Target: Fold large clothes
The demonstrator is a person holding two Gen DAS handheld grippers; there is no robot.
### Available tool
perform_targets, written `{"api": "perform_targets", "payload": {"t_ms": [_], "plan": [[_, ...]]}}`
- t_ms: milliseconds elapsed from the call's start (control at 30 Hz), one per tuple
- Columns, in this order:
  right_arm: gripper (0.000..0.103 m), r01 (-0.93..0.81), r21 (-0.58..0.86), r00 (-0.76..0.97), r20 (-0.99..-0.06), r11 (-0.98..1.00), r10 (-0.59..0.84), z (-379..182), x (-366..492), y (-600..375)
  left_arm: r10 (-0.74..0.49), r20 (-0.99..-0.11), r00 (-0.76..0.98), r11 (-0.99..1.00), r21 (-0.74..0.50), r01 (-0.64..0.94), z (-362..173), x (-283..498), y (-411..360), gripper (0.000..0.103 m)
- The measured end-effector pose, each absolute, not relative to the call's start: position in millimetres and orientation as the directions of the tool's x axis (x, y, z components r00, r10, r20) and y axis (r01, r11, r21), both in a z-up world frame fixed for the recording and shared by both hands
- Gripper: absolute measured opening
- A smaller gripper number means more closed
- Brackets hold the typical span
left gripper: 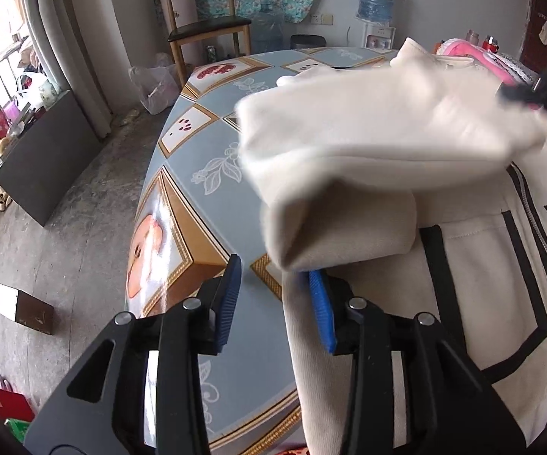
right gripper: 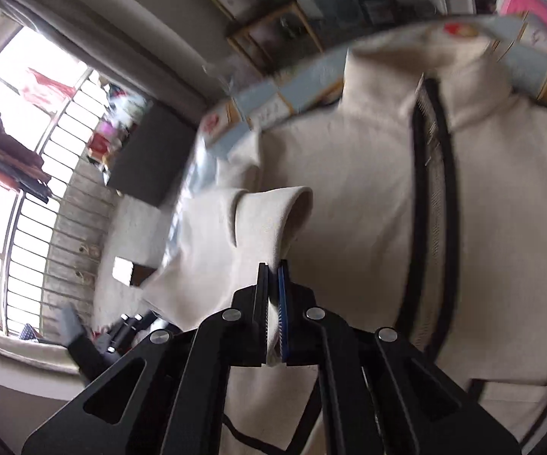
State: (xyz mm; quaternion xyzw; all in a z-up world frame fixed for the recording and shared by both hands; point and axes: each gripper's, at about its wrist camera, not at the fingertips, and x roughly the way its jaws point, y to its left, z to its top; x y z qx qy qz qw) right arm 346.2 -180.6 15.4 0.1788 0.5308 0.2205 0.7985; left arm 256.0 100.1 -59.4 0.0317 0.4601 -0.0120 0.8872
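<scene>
Closest to my right lens, the right gripper (right gripper: 272, 284) has its jaws pinched down on the cuff end of the sleeve (right gripper: 269, 216), cream cloth squeezed between the pads. Beyond the pinch the sleeve runs up and leftward, its open cuff curling over. Past that lies the jacket (right gripper: 349, 174), flat on the table (right gripper: 292, 87), collar toward the far edge, black-trimmed zip (right gripper: 431, 204) running near to far down its middle.

Left lens: left gripper (left gripper: 275, 294) sits low at the jacket's near left edge, jaws partly apart, nothing between the pads; one pad lies against the cloth, the other over bare tablecloth. Above and ahead, the lifted sleeve hangs blurred across the view, its long axis running left to right toward the jacket body.

My judgement: the fold turns on carrying the sleeve across toward the zip line. My right hand has it; my left is nearer the shoulder edge, placed to pin.
</scene>
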Motion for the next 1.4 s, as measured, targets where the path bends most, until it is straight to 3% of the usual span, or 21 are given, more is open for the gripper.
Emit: {"api": "perform_targets", "payload": {"t_ms": [200,433,700,800,833,900,1033,1100,1300,1400], "plan": [[0.005,-0.068,0.494,0.508,-0.73,0.867,0.456,68,330,-288,0.034,-0.823,0.566,0.997,0.065,0.034,-58,257,99,0.037],[0.005,0.143,0.448,0.443,-0.826,0.882,0.348,1,311,-375,0.057,-0.826,0.56,0.996,0.088,0.029,-57,261,97,0.037],[0.005,0.168,0.491,0.458,-0.807,0.855,0.373,-26,306,-394,0.082,-0.831,0.55,0.993,0.118,0.029,-56,262,94,0.035],[0.016,0.166,0.462,0.421,-0.832,0.871,0.362,-36,311,-387,0.088,-0.829,0.553,0.991,0.126,0.032,-56,261,93,0.033],[0.025,0.167,0.446,0.405,-0.844,0.88,0.351,-40,313,-385,0.087,-0.829,0.553,0.991,0.126,0.033,-57,260,93,0.032],[0.028,0.169,0.418,0.387,-0.861,0.893,0.33,-47,316,-385,0.087,-0.828,0.554,0.991,0.128,0.035,-57,260,93,0.032],[0.026,0.135,0.351,0.375,-0.884,0.927,0.28,-54,318,-372,0.086,-0.829,0.553,0.991,0.127,0.036,-57,260,93,0.032],[0.006,0.095,0.29,0.361,-0.901,0.952,0.238,-51,318,-361,0.082,-0.829,0.553,0.992,0.122,0.036,-57,260,92,0.032],[0.005,0.058,0.286,0.454,-0.861,0.956,0.23,-8,300,-358,-0.018,-0.808,0.588,0.999,0.007,0.04,-35,248,111,0.032],[0.005,0.084,0.245,0.44,-0.879,0.966,0.185,-13,300,-367,-0.072,-0.788,0.611,0.997,-0.065,0.034,-14,255,123,0.032]]}}
